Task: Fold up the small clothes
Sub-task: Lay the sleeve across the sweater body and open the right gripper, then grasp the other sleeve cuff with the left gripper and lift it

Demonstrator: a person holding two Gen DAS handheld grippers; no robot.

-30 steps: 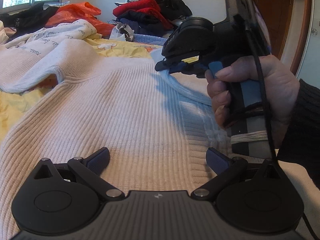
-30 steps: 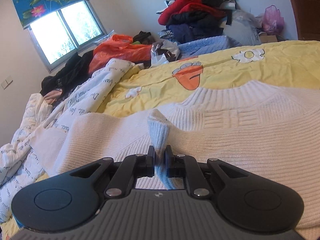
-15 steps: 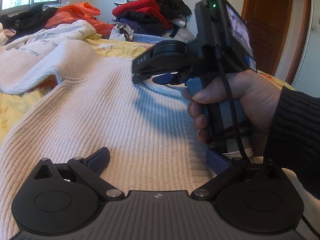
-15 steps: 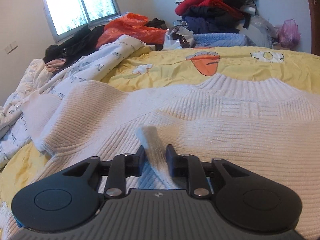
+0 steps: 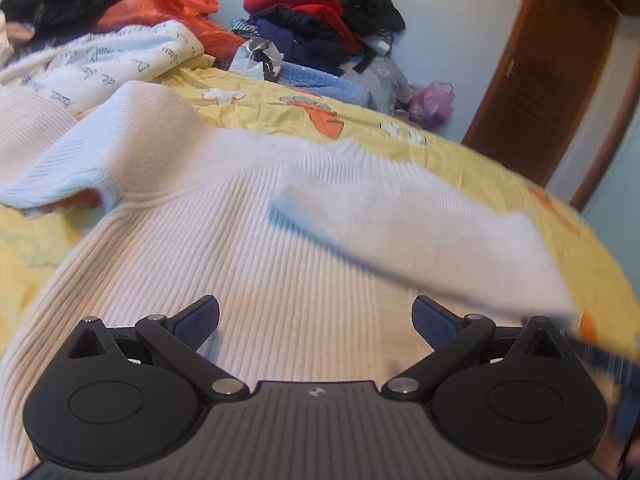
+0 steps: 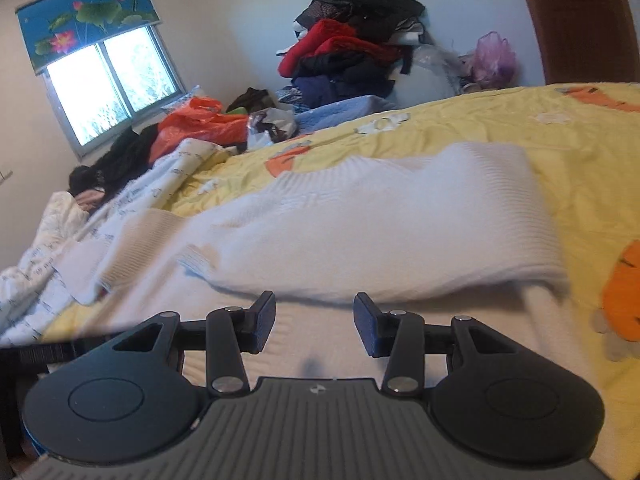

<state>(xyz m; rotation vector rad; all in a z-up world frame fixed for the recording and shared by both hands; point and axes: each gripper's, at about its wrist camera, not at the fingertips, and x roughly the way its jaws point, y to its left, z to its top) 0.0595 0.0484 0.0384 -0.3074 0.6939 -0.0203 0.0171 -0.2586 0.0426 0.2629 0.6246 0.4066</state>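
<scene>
The right gripper [image 6: 315, 322], whose jaws have just been opening, is hovering empty with one white knit sweater [image 6: 360, 236] lying ahead on the yellow bedspread [image 6: 580, 152] (its sleeve folded across), while the left gripper [image 5: 316, 322] is gaping wide, empty, over the same sweater.

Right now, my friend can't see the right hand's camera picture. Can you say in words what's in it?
A white knitted sweater lies on a yellow bedspread, one sleeve folded across its body. The right gripper is open and empty just in front of it. Behind, clothes are piled against the wall beside a bright window.
</scene>
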